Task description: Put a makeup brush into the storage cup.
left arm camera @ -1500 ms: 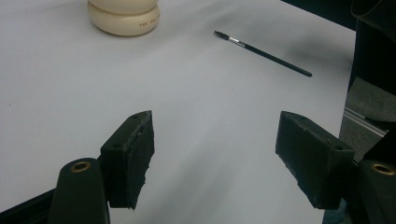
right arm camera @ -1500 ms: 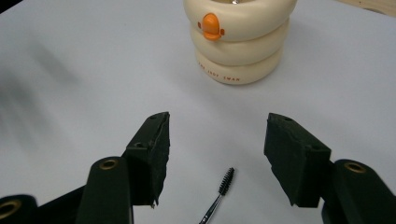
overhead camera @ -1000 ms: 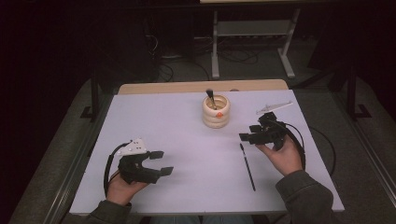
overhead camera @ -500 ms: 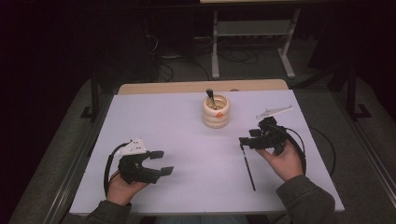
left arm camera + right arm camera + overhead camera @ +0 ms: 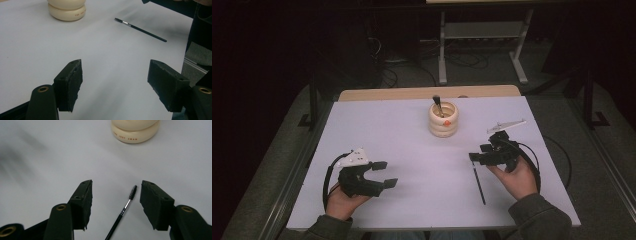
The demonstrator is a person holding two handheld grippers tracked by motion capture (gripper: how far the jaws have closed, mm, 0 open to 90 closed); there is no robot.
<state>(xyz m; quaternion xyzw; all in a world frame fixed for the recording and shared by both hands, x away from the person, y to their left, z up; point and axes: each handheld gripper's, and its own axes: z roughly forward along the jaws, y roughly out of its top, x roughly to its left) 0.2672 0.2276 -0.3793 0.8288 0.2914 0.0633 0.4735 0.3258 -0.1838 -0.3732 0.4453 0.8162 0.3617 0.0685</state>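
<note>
Brush (image 5: 125,207): a thin black wand with a small spiral bristle head, lying flat on the white bench (image 5: 402,150). In the right gripper view its long axis runs from 7 o'clock up to 1 o'clock, bristles leading toward the cream ringed holder (image 5: 135,131) at 12 o'clock, well apart. In the high view the handle trails toward 6 o'clock.

Right gripper (image 5: 116,195): jaws parted at a middling width, straddling the bristle end without touching it; nothing is held. The brush thus remains to be grasped, lifted and, in all likelihood, stood in the holder, where another dark-handled brush (image 5: 437,104) already stands.

Left gripper (image 5: 115,75): jaws wide and empty, resting at 8 o'clock on the bench in the high view, well apart from the brush, which lies at its 1 o'clock.
</note>
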